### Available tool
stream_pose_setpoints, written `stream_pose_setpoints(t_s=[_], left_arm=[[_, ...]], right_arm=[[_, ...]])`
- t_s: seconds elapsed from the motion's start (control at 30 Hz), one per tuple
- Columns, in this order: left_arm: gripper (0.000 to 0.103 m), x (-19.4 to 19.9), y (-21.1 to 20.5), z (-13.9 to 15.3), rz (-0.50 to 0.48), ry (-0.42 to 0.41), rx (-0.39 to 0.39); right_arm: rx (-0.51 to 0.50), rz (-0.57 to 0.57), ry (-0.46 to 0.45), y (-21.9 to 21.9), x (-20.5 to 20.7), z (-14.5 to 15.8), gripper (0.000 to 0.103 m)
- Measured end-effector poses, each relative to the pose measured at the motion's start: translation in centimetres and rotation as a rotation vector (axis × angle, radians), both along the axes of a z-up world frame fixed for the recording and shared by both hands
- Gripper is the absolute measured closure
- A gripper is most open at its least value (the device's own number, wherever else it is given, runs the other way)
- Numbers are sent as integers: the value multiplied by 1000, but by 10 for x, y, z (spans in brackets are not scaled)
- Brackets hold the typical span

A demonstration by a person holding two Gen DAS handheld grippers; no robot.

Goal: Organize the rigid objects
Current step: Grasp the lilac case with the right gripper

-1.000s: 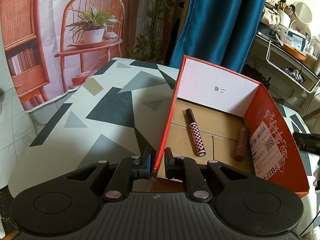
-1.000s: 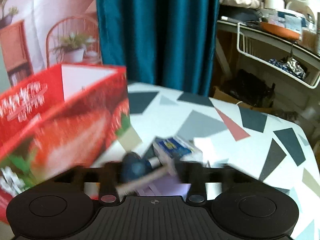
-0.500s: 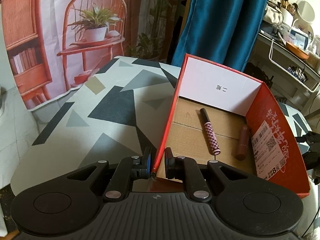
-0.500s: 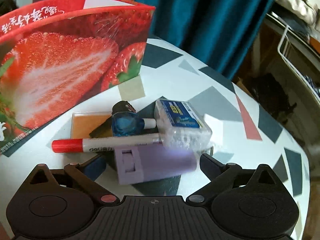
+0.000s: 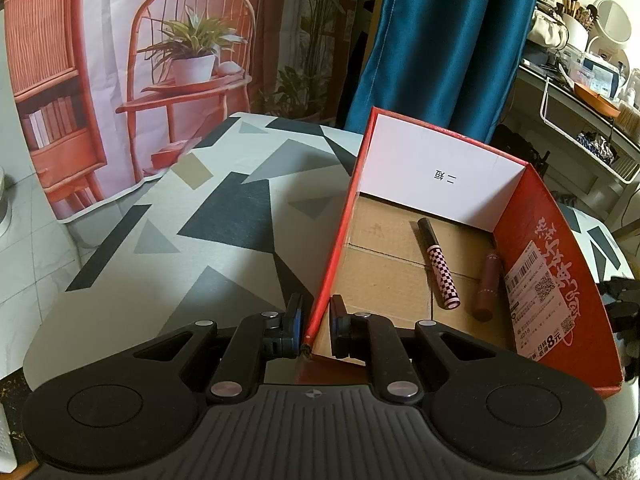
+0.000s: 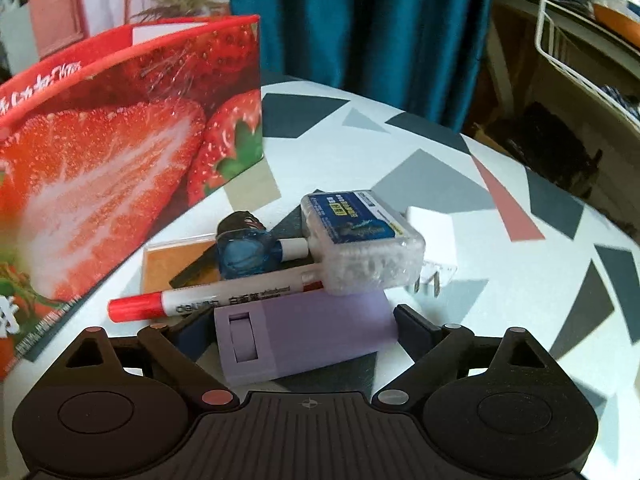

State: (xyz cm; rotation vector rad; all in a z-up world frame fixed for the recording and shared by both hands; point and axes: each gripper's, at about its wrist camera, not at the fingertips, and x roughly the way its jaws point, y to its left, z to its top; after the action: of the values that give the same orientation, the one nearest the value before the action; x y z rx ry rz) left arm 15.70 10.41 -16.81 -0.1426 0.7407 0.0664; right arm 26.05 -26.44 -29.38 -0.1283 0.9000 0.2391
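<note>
My left gripper is shut on the near left wall of the red strawberry box. Inside the box lie a checkered pink tube and a brown lipstick. My right gripper is open, its fingers either side of a lilac box on the table. Behind it lie a red-capped marker, a blue bottle, a clear case with a blue label, a white plug and an orange card. The strawberry box stands to their left.
The table has a white cloth with grey and black triangles. A blue curtain hangs behind it. A wire shelf with clutter stands at the right, beyond the table edge.
My right gripper has swung down and forward to the pile and opened around the lilac box. The left gripper keeps its hold on the box wall; the box shifted slightly.
</note>
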Motion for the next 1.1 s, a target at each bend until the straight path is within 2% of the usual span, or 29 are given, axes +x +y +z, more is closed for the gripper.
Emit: stream_pose_setpoints(t_s=[0.1, 0.3, 0.57, 0.8, 1.1], left_arm=[[89, -1, 1, 0, 1, -1, -6], [89, -1, 1, 0, 2, -1, -11], [89, 0, 1, 0, 2, -2, -13], [89, 0, 2, 0, 3, -3, -13], [89, -1, 2, 0, 3, -3, -15]], right_arm=[[69, -54, -7, 0, -11, 1, 12], [101, -148, -16, 11, -33, 2, 12], [173, -321, 39, 25, -51, 6, 12], [186, -277, 7, 31, -60, 4, 11], [134, -224, -41, 37, -65, 0, 8]])
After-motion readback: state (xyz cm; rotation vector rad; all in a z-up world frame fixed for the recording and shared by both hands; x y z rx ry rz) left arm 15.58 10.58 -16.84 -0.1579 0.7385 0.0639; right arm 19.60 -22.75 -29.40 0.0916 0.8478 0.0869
